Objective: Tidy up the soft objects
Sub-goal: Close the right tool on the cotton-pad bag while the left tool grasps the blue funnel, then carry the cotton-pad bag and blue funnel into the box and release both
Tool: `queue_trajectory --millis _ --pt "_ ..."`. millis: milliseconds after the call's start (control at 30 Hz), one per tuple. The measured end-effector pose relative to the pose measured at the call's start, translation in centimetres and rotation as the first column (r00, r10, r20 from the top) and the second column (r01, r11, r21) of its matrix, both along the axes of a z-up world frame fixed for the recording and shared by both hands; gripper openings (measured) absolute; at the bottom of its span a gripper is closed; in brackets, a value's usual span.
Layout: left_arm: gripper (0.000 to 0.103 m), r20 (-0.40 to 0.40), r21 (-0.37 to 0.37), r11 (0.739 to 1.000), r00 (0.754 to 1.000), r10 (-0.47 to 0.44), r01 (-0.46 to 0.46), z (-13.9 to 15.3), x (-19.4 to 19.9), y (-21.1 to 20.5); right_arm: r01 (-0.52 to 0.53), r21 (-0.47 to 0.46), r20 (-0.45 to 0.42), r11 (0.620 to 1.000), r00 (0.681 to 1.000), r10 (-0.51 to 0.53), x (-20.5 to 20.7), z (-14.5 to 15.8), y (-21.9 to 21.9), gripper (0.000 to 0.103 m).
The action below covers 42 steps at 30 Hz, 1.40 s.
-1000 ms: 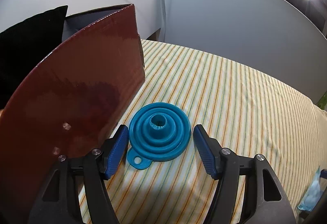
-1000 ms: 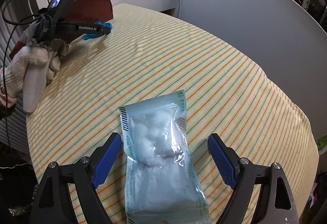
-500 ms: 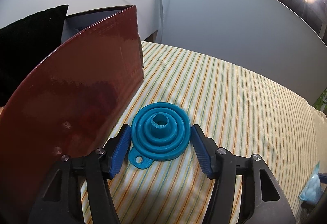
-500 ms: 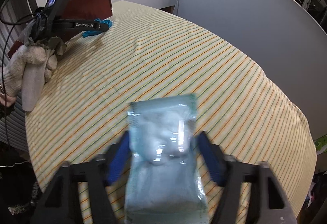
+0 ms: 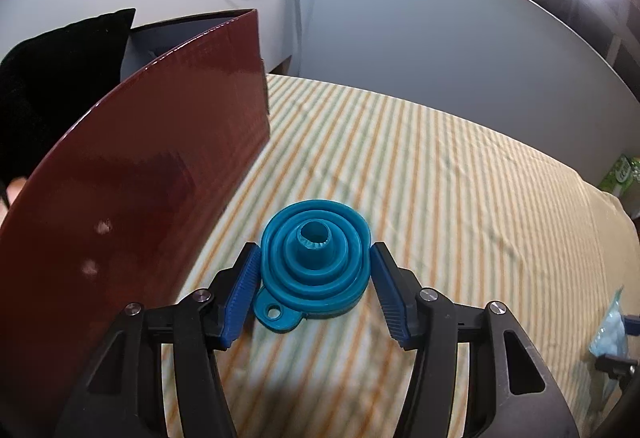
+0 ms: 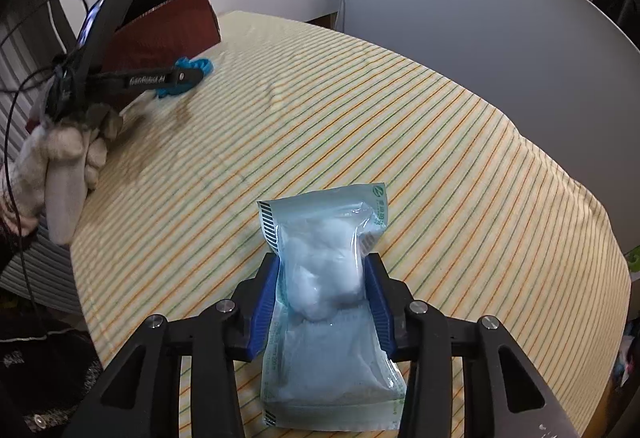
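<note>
Both pairs of jaws have narrowed over the last second. The right gripper (image 6: 322,294), wide open a second ago with its blue pads well clear of the packet, now has both pads pressed against the sides of the clear plastic packet of white cotton wool (image 6: 326,302), which bulges between them. The left gripper (image 5: 314,290), likewise wider earlier, has drawn in until its blue ribbed pads sit at the rim of the collapsed blue silicone funnel (image 5: 316,262).

Left fingers: nearly closed on the funnel; the left pad appears to touch the rim, the right pad is touching or just beside it. Whether squeeze is applied cannot be told. The funnel lies flat, spout up, hanging tab toward the camera, on the yellow striped tablecloth (image 5: 460,198). In the right wrist view, motion blur prevents judging whether it has left the cloth.

Right fingers: clamped across the packet's width at the wadding, presumably because the filled part gives the pads something to bite on, where the flat sealed ends would slip. The packet's far end stands over the cloth; whether its near end rests there cannot be told.

Outward: the glossy dark-red open box (image 5: 140,190) stands just beside the funnel, on the left. Judgement: it is the likely receptacle, which explains the left grasp being made at its wall. A black cushion (image 5: 52,78) lies behind it.
</note>
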<state>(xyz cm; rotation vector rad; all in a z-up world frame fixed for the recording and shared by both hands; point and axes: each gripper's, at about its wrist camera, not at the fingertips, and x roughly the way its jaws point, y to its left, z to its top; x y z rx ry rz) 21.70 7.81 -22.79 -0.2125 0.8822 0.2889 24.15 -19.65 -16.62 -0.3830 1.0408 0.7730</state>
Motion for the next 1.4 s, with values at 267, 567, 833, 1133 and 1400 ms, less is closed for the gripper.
queue_trajectory --millis 267,567,833,1133,1400 --pt "0.055 0.033 -0.015 0.997 0.997 -0.074 0.074 1.6 -1.8 -1.8 0.040 0.032 0.004 0.999 0.999 -0.040 -0.4 1.4 -1.0 0.038" --pt "0.055 0.099 -0.042 0.991 0.987 -0.126 0.130 4.7 -5.2 -2.6 0.056 0.053 0.048 0.997 0.997 -0.058 -2.7 4.7 -1.2 0.038" --pt "0.055 0.178 -0.040 0.988 0.974 -0.142 0.151 9.0 -9.8 -0.8 0.014 0.081 0.098 0.997 0.995 -0.022 -4.3 8.6 1.8 0.038" --pt "0.055 0.224 -0.009 0.996 0.971 -0.080 0.084 12.0 -15.3 5.1 -0.084 0.111 0.131 0.990 0.989 0.069 -5.0 12.1 8.5 0.038" --pt "0.055 0.226 0.011 1.000 0.974 0.010 -0.013 12.6 -18.4 11.7 -0.160 0.157 0.134 0.975 0.981 0.140 -5.0 15.6 15.6 0.038"
